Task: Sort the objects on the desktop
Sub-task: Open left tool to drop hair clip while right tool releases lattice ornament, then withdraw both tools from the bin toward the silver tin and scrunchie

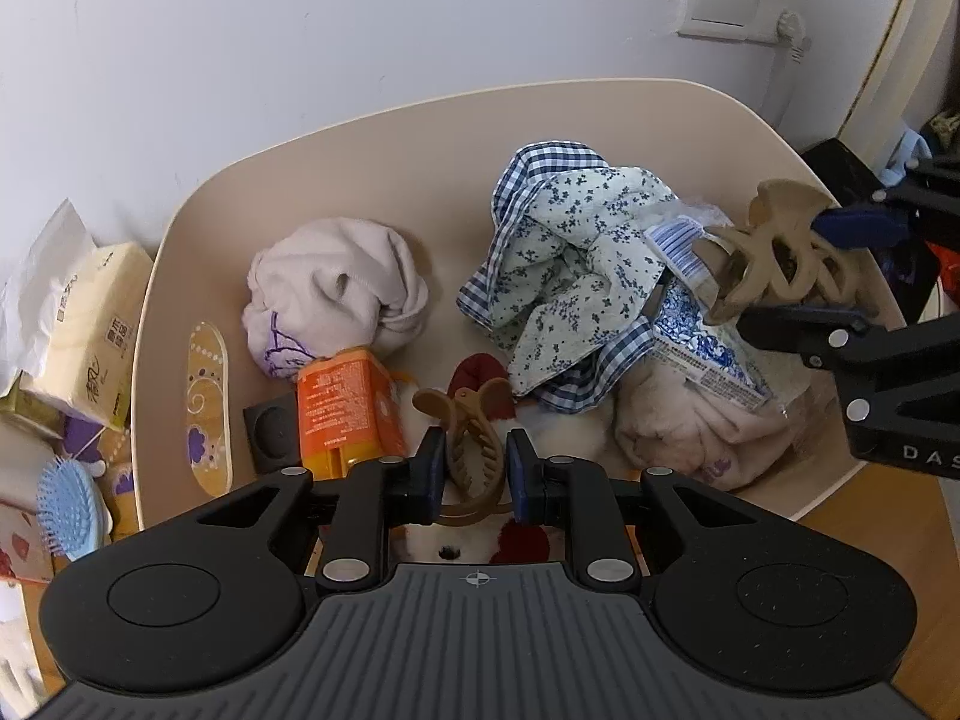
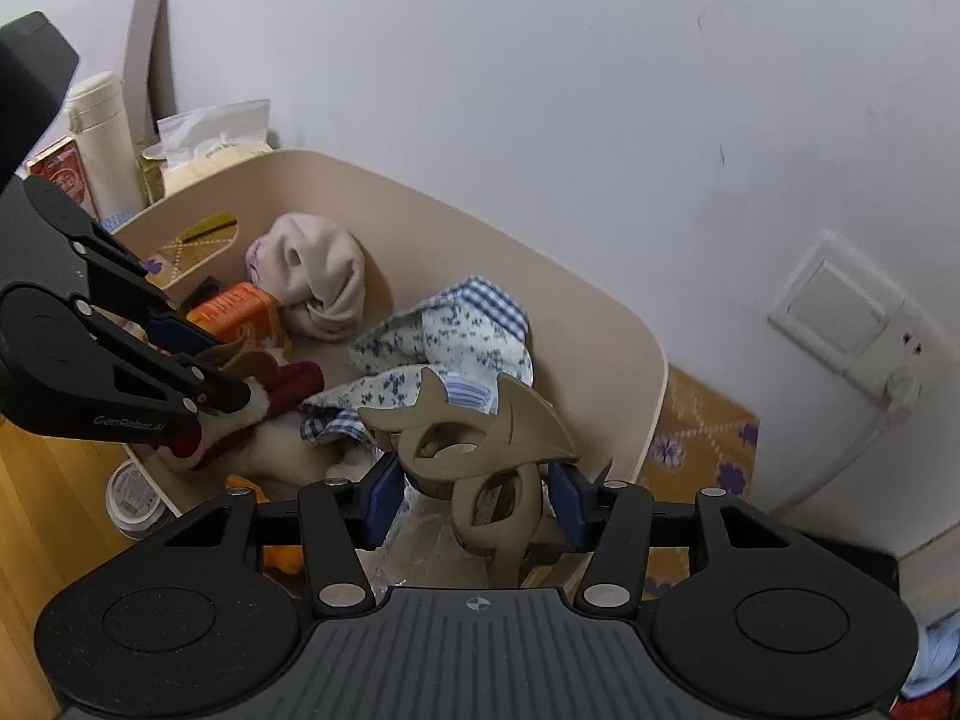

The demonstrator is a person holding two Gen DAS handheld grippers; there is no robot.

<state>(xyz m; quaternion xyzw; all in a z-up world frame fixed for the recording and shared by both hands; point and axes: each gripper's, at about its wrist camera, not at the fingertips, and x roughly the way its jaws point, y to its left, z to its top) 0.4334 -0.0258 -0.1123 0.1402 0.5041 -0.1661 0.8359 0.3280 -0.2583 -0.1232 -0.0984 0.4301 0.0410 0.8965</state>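
A smooth beige plastic bin [image 1: 180, 228] with rounded corners is recorded in both views, standing against a white wall.

In the left wrist view, the left gripper [image 1: 477, 468] is seen above the bin's near side. A small tan plastic claw hair clip [image 1: 465, 450] sits between its blue pads; contact on the left pad is apparent, while a narrow gap shows at the right pad, so a firm grasp cannot be confirmed. The clip's long axis runs away from the camera, its handles pointing toward the far wall. Only this view shows the yellow tissue pack [image 1: 90, 336] and the light-blue hairbrush [image 1: 69, 510] outside the bin's left wall.

In the right wrist view, the right gripper [image 2: 474, 495] is clenched on a large taupe plastic claw hair clip [image 2: 480, 450], held above the bin's right side. Its long axis lies crosswise between the pads, with the pointed wings spreading upward and outward. A cream thermos [image 2: 102, 138] is shown only here.

Inside the bin are noted a rolled pale-pink cloth [image 1: 336, 282], a blue gingham and floral fabric bundle [image 1: 570, 258] and an orange rectangular packet [image 1: 348, 414].
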